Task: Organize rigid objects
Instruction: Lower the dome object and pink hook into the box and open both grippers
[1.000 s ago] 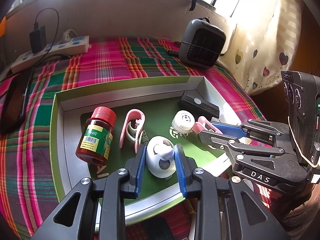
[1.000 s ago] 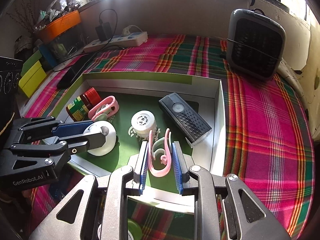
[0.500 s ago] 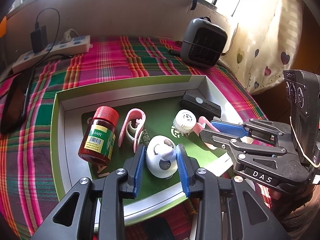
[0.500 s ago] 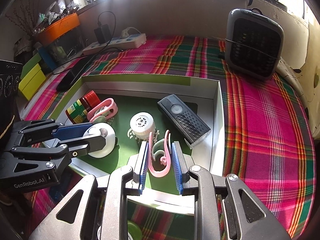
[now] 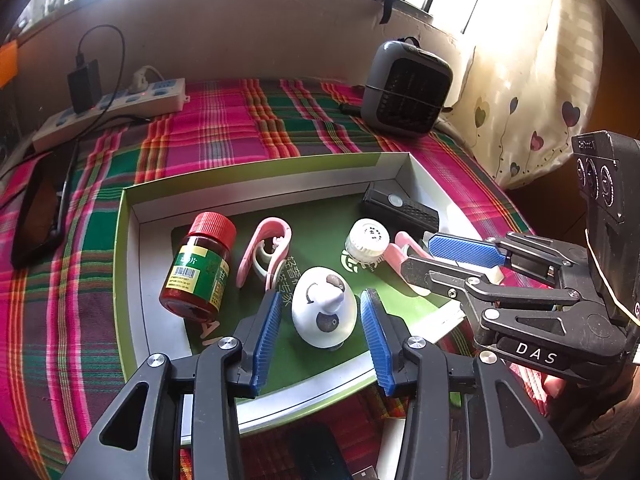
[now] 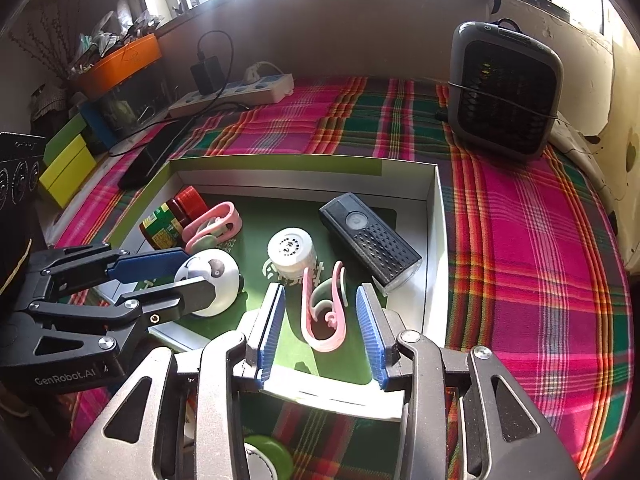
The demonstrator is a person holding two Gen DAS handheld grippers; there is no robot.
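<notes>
White egg-shaped toy (image 5: 323, 312) in green-walled tray (image 5: 120, 248), between opening left gripper (image 5: 320, 332) pads, untouched. Pink clip (image 6: 324, 312) likewise loose inside opening right gripper (image 6: 320, 330). Red-capped bottle (image 6: 172, 220) partly hidden behind second pink clip (image 6: 212, 226).

A home room: plaid tablecloth (image 5: 240, 128), heart-print curtain (image 5: 532, 92), small heater (image 6: 504, 88) and power strip (image 6: 240, 92) under a window.

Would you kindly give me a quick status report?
Left gripper opening, white egg toy released in tray. Right gripper opening around pink clip. Nothing obstructing.
</notes>
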